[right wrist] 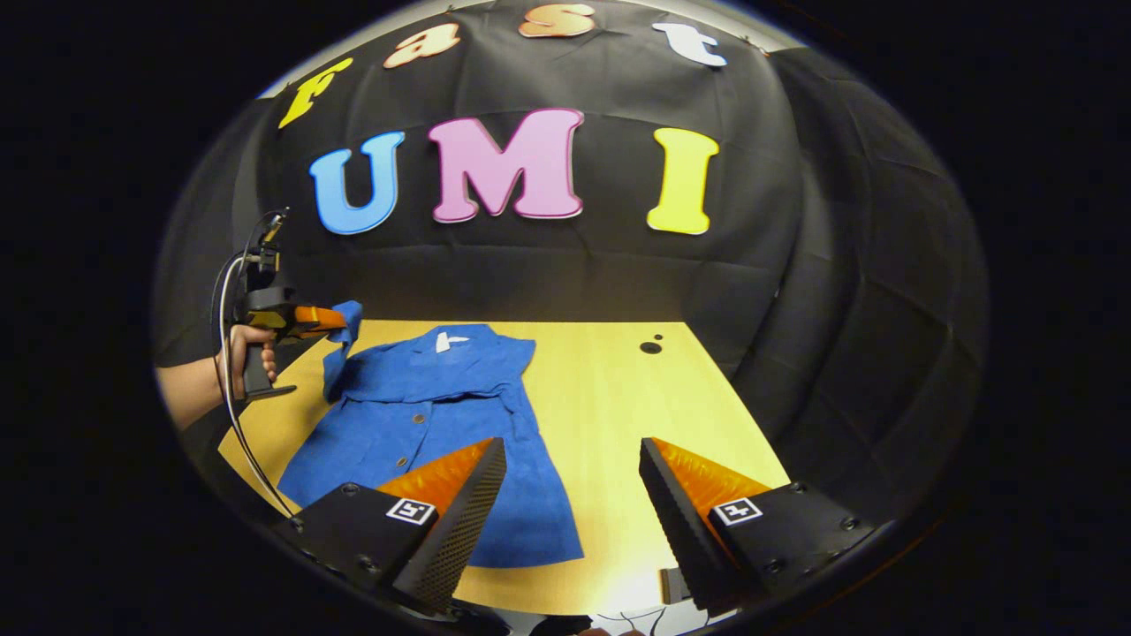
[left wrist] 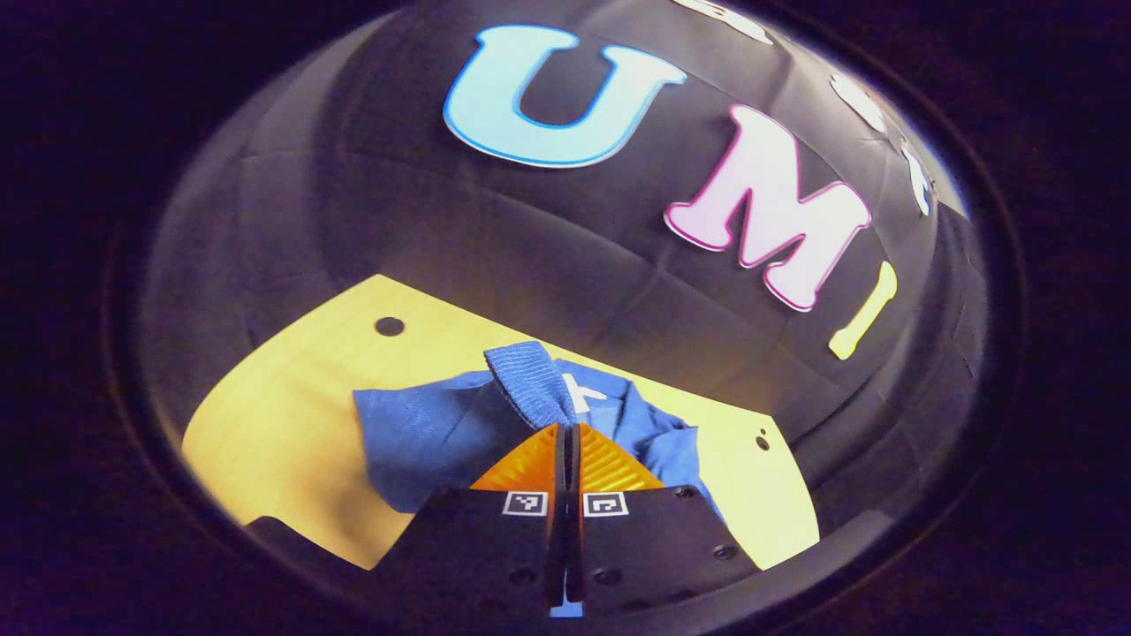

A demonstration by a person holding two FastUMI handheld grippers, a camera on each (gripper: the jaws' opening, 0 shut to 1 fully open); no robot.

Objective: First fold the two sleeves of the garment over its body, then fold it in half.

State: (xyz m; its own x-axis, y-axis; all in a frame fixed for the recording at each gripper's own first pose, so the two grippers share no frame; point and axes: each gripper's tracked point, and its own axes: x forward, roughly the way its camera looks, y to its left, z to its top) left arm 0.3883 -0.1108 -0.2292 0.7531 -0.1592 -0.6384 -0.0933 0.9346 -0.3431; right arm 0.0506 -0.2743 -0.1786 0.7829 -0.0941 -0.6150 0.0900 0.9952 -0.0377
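The shirt (right wrist: 433,424) lies on the table (right wrist: 618,415), toward its left half in the right gripper view, front side up, with its collar end toward the booth wall and its hem toward the camera. A line of buttons runs down its front. A small white tag (right wrist: 451,341) shows at the collar. The sleeve on the right of that view lies folded over the body, so that edge runs straight from shoulder to hem. The other sleeve (right wrist: 343,334) is lifted off the table, its cuff raised above the shoulder.

The left gripper (right wrist: 331,322) has that cuff: its fingers are pressed together on the cloth, and a hand (right wrist: 243,346) holds its grip at the table's left edge, with a cable looping down from it. In the left gripper view the two fingers meet with only a thin slit between them, and the ribbed cuff (left wrist: 528,382) stands up out of their tips, with the rest of the shirt (left wrist: 424,433) spread on the table (left wrist: 283,424) behind.

The right gripper (right wrist: 573,495) hangs over the near part of the table with its jaws spread wide and nothing between them. Its left finger is over the shirt's hem; its right finger is over bare table.

Two dark holes (right wrist: 651,345) sit in the tabletop near the far right corner.
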